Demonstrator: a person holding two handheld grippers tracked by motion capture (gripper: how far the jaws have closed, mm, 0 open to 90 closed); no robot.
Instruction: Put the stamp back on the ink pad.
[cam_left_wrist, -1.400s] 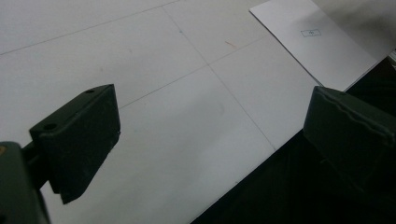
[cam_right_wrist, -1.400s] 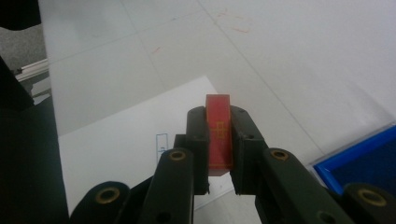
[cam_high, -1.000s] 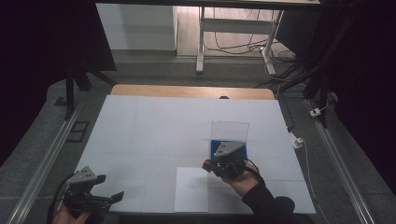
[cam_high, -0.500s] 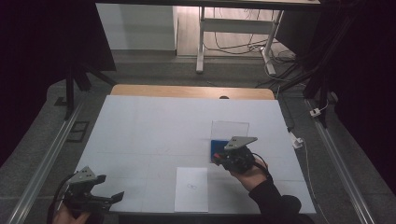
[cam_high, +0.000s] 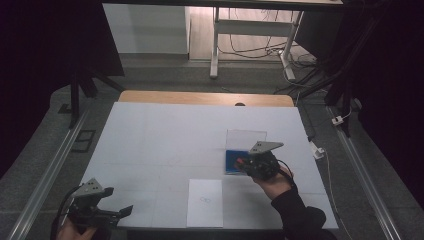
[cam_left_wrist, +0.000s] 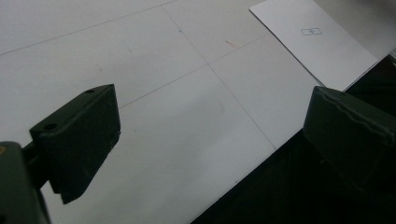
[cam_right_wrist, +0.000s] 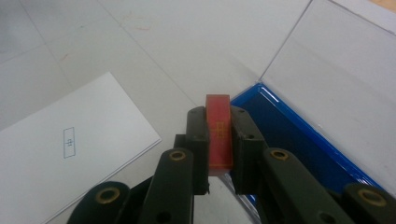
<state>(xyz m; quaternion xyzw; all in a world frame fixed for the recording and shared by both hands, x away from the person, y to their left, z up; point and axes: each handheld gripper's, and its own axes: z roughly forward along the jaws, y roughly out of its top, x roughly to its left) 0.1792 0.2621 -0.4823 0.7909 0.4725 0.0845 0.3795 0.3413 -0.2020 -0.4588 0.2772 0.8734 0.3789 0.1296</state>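
One red block, one paper sheet, one blue tray

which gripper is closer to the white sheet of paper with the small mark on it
Right. The right gripper, shut on a red block, sits just beyond the paper's far right corner. The left gripper rests farther off, toward the table's near left corner.

Open white table surface is left across the far and left stretches, where passage is unobstructed. On the right, the way is narrowed by a clear box with a blue floor, whose upright transparent walls stand just beyond the right gripper with the red block clamped in it. Near the front edge a flat sheet of paper is laid between the two grippers; bare table is seen between the wide-set jaws of the left gripper.
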